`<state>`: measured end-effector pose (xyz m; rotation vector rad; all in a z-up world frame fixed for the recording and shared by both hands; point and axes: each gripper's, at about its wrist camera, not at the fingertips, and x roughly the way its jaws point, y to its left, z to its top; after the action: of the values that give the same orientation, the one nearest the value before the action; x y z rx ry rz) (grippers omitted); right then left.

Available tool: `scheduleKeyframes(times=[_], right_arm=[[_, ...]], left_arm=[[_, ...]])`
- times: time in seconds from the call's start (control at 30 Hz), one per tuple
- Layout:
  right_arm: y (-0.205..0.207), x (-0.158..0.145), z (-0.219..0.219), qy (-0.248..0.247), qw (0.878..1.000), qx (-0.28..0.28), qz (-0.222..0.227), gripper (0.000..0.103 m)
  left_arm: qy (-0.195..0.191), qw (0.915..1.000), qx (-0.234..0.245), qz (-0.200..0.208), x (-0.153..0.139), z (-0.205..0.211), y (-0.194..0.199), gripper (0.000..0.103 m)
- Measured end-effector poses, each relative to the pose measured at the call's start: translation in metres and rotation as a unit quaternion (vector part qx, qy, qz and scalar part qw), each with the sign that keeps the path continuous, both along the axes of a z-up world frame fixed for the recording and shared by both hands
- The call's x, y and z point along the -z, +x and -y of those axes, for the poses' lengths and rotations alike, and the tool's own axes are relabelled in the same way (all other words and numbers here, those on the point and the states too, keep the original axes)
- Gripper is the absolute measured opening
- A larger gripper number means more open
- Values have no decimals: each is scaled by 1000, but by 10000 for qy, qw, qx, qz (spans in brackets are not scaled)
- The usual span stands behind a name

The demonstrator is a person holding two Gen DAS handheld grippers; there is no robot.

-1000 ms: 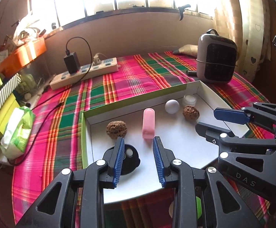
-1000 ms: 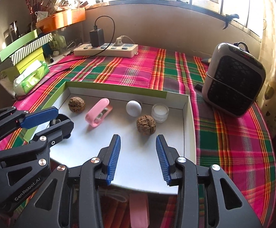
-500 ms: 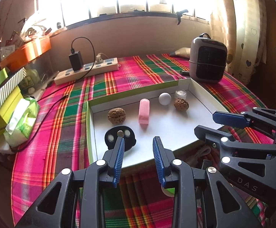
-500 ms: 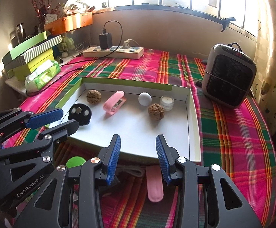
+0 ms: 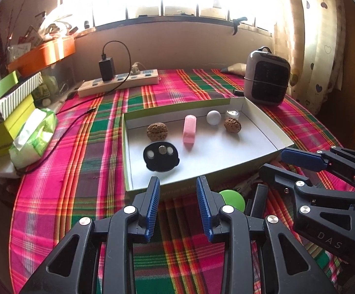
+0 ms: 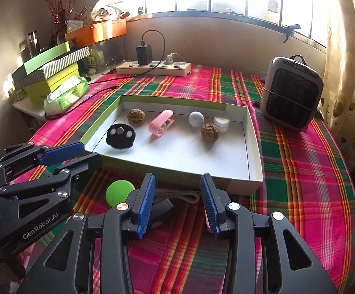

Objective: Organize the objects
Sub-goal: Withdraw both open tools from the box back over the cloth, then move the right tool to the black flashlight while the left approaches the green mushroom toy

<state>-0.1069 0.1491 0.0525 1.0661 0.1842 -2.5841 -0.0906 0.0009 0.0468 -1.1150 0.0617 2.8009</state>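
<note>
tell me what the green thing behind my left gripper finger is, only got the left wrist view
observer: A round green disc, flat on the cloth just outside the box.
operator: anything else lying out there
observer: A pale cord lies along the front of the box, just ahead of the right gripper.
operator: pink thing in the box, solid bar?
observer: No, it is a clip. From the right side, two arms with a gap between them show.
</note>
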Motion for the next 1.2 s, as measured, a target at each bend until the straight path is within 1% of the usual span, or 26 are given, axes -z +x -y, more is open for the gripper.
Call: scheduleKeyframes(times=[0.07, 0.1, 0.17, 0.43, 0.5, 0.57, 0.73, 0.87, 1.13, 1.2], right_arm=[[3, 0, 1, -2, 10000, -10, -1, 42], [5, 1, 1, -10, 10000, -18, 4, 45], [9, 2, 2, -37, 10000, -35, 16, 47], [24, 12, 12, -171, 9995, -187, 192, 49], [27, 14, 15, -215, 9993, -215, 228, 58], [29, 16, 18, -217, 9992, -256, 236, 60], [29, 23, 24, -112, 9991, -211, 337, 60], [29, 28, 26, 155, 9993, -93, 320, 60], [35, 26, 13, 185, 9993, 80, 323, 60], [37, 26, 8, 193, 9991, 134, 339, 60]], left_arm=[[76, 10000, -3, 22, 1, 3, 4, 29], [105, 9999, -14, 28, 2, 4, 5, 29], [118, 9999, -58, 35, 3, 7, 7, 29], [269, 9994, -172, 154, 11, 20, 15, 29], [315, 9991, -212, 208, 14, 24, 15, 29], [321, 9989, -252, 220, 16, 27, 17, 29], [375, 9987, -274, 228, 17, 32, 19, 29], [424, 9986, -207, 257, 18, 32, 19, 29], [646, 9972, 38, 362, 20, 28, 17, 30], [640, 9972, 92, 369, 20, 24, 17, 32]])
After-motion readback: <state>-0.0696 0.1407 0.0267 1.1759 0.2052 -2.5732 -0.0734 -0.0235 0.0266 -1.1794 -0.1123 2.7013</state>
